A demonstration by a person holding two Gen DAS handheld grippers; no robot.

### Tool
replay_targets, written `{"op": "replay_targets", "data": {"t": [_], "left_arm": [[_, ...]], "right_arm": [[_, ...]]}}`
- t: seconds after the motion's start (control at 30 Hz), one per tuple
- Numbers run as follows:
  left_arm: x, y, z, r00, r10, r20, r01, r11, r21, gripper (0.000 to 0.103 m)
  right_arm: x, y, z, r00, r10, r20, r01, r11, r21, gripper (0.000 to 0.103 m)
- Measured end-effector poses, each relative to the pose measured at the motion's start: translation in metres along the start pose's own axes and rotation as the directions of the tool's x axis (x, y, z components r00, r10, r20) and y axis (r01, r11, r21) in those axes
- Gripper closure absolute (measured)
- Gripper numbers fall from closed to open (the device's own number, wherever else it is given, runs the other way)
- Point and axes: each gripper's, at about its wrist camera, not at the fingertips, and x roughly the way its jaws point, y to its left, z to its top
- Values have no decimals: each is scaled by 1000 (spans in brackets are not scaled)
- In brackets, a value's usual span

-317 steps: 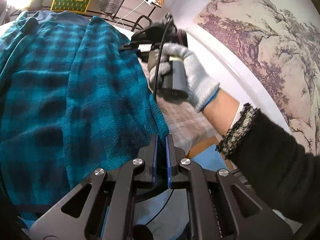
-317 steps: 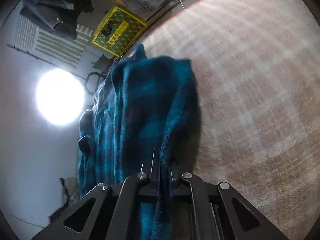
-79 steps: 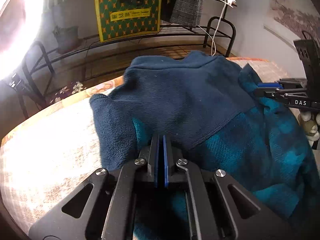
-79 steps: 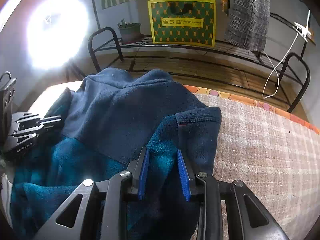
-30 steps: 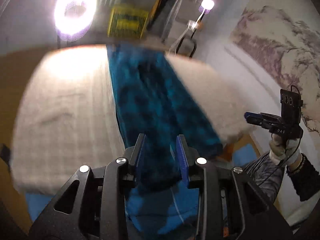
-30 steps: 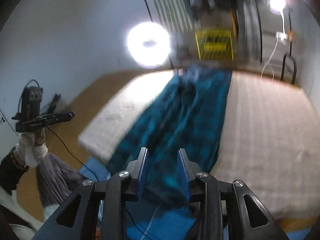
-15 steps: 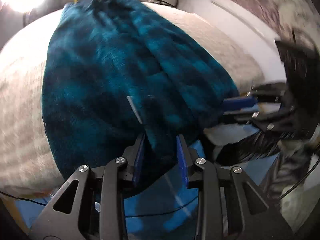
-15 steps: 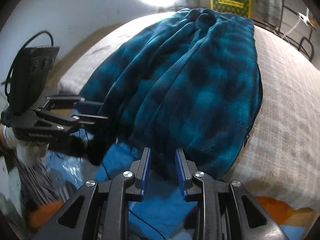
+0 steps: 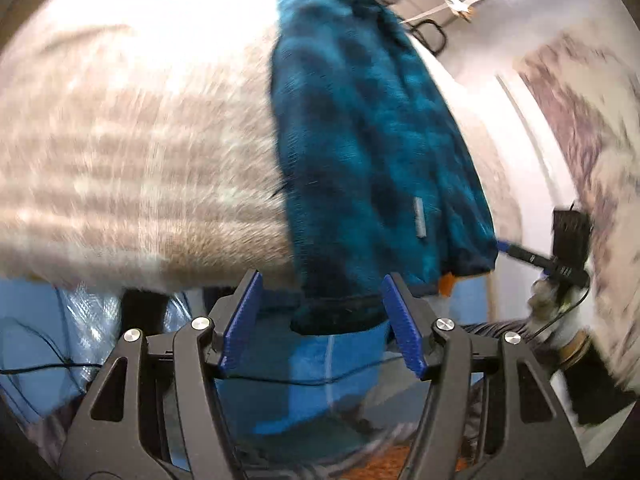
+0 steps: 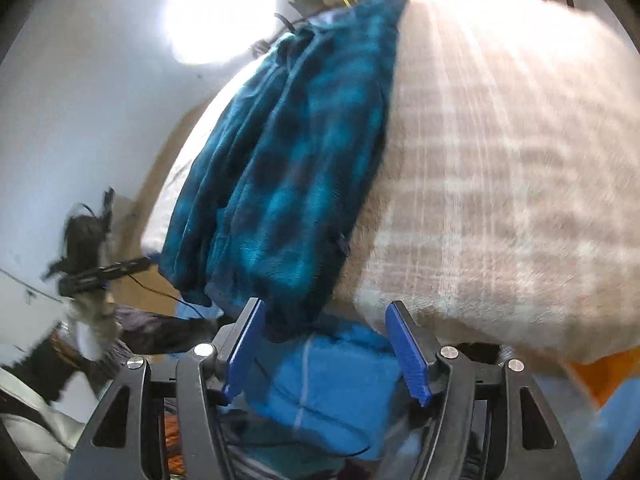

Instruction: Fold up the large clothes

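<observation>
A teal and dark plaid fleece garment [image 9: 360, 120] lies folded in a long strip down the bed, and its hem hangs over the near edge. In the left wrist view my left gripper [image 9: 321, 278] has its jaws opening, the hem's left corner [image 9: 340, 312] loose between the blue pads. In the right wrist view my right gripper [image 10: 325, 304] is opening too, the hem's right corner [image 10: 288, 316] between its pads, unpressed. Each view also shows the other gripper, blurred, beside the hem: the right gripper [image 9: 506, 246] and the left gripper [image 10: 144, 261].
The bed carries a beige checked blanket [image 9: 140, 160]. Below its near edge lie blue cloth or bags [image 10: 328, 380] and black cables. A painted wall panel [image 9: 580, 120] is on the right, a bright ring lamp [image 10: 220, 12] and a metal rack [image 9: 432, 36] at the far end.
Both grippers have dropped to the bed's near edge and their jaws have spread wider. The garment's hem now sits between the pads on both sides.
</observation>
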Motion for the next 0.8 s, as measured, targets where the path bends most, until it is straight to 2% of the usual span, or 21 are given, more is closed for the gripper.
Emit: {"op": "replay_targets", "data": {"t": [0.13, 0.23, 0.33, 0.37, 0.43, 0.47, 0.5, 0.53, 0.63, 0.77, 0.8], "left_arm": [[23, 10, 8, 996, -61, -58, 59, 997, -46, 38], [37, 12, 5, 991, -98, -86, 92, 993, -76, 38], [47, 14, 3, 984, -142, -107, 130, 985, -113, 40], [49, 12, 3, 981, -155, -115, 142, 983, -116, 43], [50, 9, 2, 976, -178, -124, 164, 979, -117, 64], [50, 7, 2, 976, -179, -125, 165, 979, -117, 65], [50, 7, 2, 977, -178, -121, 165, 980, -116, 70], [49, 6, 2, 976, -181, -120, 168, 979, -117, 76], [44, 4, 2, 971, -210, -110, 194, 971, -142, 85], [33, -3, 5, 966, -245, -86, 230, 961, -155, 87], [30, -6, 6, 965, -248, -79, 234, 960, -155, 87]], "right_arm": [[11, -7, 1, 997, 72, -35, -71, 997, 35, 37], [23, 0, 2, 994, 79, -75, -80, 997, -5, 37], [29, 3, 10, 990, 121, -78, -122, 993, -9, 37], [30, 2, 11, 987, 141, -82, -142, 990, 3, 37], [33, 1, 15, 982, 167, -84, -166, 986, 20, 39], [34, 0, 16, 980, 177, -86, -176, 984, 26, 44], [36, -1, 16, 977, 191, -98, -188, 981, 36, 53], [38, -2, 16, 974, 199, -106, -195, 980, 46, 56], [42, 1, 15, 968, 224, -115, -220, 974, 49, 58], [46, 4, 10, 958, 256, -132, -251, 967, 55, 59], [46, 5, 10, 959, 252, -130, -248, 968, 51, 69]]}}
